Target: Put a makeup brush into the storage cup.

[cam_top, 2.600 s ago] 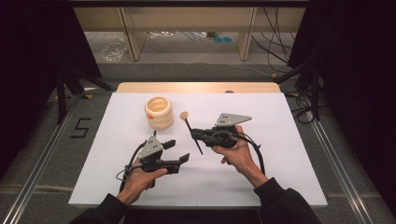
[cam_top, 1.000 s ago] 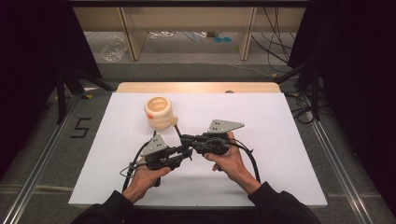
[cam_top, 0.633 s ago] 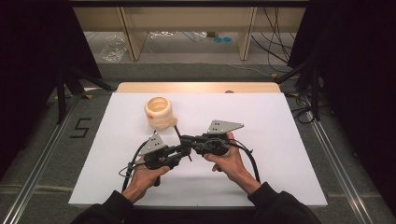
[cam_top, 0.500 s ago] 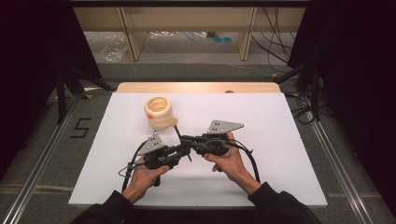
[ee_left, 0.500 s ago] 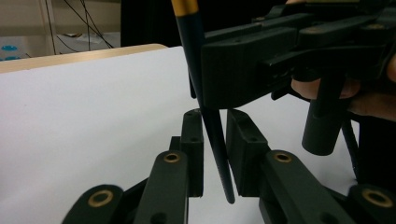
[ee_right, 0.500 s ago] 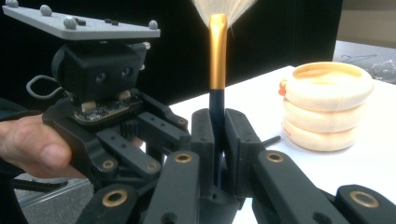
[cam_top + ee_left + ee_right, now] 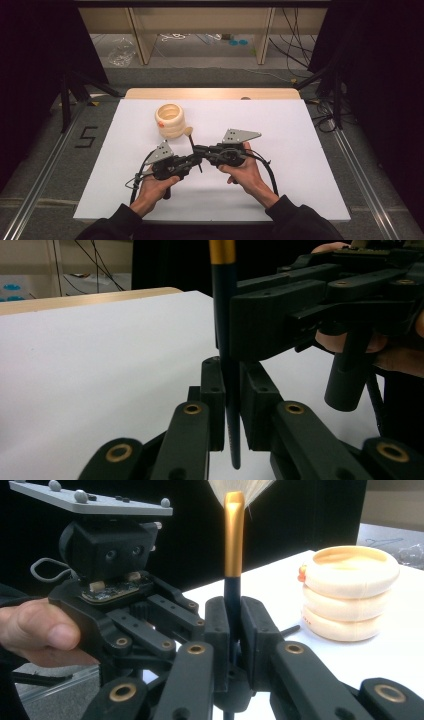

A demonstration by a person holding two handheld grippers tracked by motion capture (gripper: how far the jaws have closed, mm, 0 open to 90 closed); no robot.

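We see the brush [image 7: 192, 146] upright above the white table [image 7: 310, 165], gold ferrule and pale bristles on top, its dark handle clamped higher up by the right gripper [image 7: 232, 630] and, lower down near the tapered tip, by the left gripper [image 7: 231, 405], whose jaws have just been closing and now pinch the handle. We judge this the middle of a handover between the two hands. Next, one gripper must let go without tipping the brush, perhaps before carrying it to the cream ribbed holder [image 7: 170, 121] nearby.
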